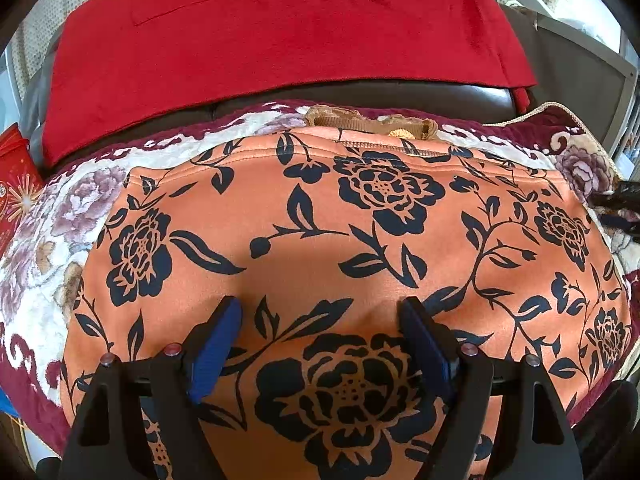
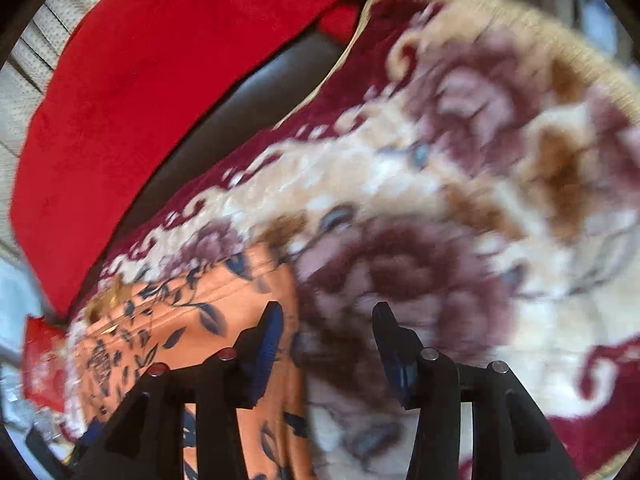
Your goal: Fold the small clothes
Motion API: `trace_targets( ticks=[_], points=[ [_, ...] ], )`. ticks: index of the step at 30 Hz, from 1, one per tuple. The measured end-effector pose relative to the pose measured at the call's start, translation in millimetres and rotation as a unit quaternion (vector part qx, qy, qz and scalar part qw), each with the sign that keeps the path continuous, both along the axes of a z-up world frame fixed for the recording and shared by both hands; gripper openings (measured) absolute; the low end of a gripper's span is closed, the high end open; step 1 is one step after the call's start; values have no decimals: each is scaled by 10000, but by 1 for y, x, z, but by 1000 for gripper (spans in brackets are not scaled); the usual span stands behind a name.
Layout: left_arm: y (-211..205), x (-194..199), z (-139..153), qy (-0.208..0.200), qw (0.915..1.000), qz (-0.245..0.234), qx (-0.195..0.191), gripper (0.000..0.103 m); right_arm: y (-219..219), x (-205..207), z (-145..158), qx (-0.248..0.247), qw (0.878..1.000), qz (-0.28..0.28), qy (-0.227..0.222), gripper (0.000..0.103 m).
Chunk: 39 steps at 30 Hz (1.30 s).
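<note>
Black fingers tipped with blue pads frame both views as a person folds a small orange garment (image 1: 360, 220), printed with dark flowers, on a plush cream-and-maroon floral blanket (image 1: 60, 240) spread over a dark sofa seat (image 1: 460, 98). Poised over the middle of the cloth, the left gripper (image 1: 320, 312) stands spread wide with nothing between its pads, which appear to rest on or just above the fabric, likely to steady it flat. Over at the garment's edge, the right gripper (image 2: 326, 320) is partly spread and pinches nothing; one finger lies over the orange cloth, the other over the blanket, a sign, it seems, that a fold has been laid down and let go. Motion blurs that view. A tan ribbed collar (image 1: 344, 118) peeks out at the garment's far edge, and a red cloth (image 1: 260, 28) drapes the sofa back behind.
</note>
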<state>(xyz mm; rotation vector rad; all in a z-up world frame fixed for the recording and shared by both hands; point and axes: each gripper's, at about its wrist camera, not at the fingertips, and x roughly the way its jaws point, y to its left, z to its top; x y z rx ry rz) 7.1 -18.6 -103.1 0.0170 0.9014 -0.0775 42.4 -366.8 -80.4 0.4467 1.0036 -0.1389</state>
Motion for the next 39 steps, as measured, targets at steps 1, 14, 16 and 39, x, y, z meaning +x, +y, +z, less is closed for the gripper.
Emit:
trace_targets(
  ticks=[1, 14, 16, 39],
  points=[
    [1, -1, 2, -7, 10000, -6, -59, 82, 1, -4, 8, -112, 9999, -35, -77, 51],
    [168, -114, 10, -224, 9278, 2394, -2853, 81, 135, -53, 36, 829, 9760, 1812, -879, 71],
    [186, -125, -4, -64, 9118, 2662, -3125, 81, 143, -53, 22, 938, 9760, 1832, -709, 71],
    [177, -104, -21, 439, 9343, 2443, -2559, 15, 142, -53, -6, 1160, 9724, 1956, -517, 71]
  ],
)
